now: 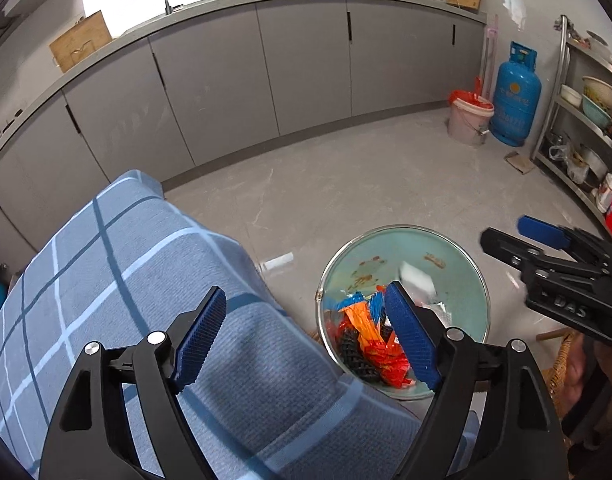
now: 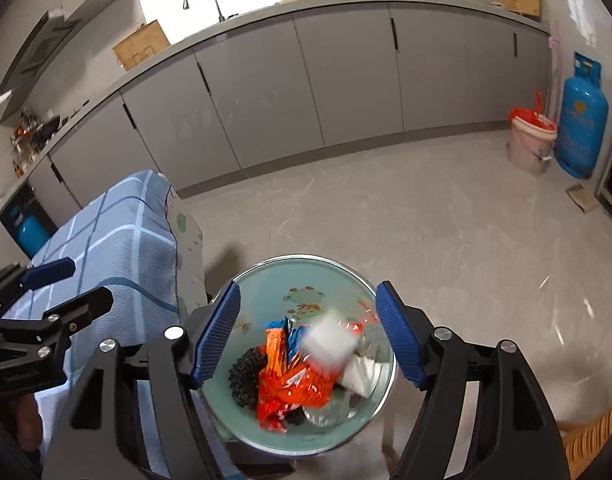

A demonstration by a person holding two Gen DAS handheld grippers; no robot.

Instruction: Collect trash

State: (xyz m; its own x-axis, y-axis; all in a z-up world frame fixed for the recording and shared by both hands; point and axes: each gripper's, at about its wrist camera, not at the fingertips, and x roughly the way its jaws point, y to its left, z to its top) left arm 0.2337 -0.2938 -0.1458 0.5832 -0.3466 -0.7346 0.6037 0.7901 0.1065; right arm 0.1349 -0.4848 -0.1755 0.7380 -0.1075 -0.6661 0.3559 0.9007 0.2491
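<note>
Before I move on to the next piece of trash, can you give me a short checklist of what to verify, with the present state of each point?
1. Right tool open and holding nothing: ok, its jaws are wide apart above the basin.
2. Left tool open and holding nothing: ok.
3. Blurred white piece inside the round pale green metal-rimmed basin: cannot tell, it looks as if in motion over the basin, not yet at rest.
4. Orange and blue wrappers lie inside the basin: ok.
5. Floor free of trash: not ok, a small white piece lies beside the blue checked cloth.
</note>
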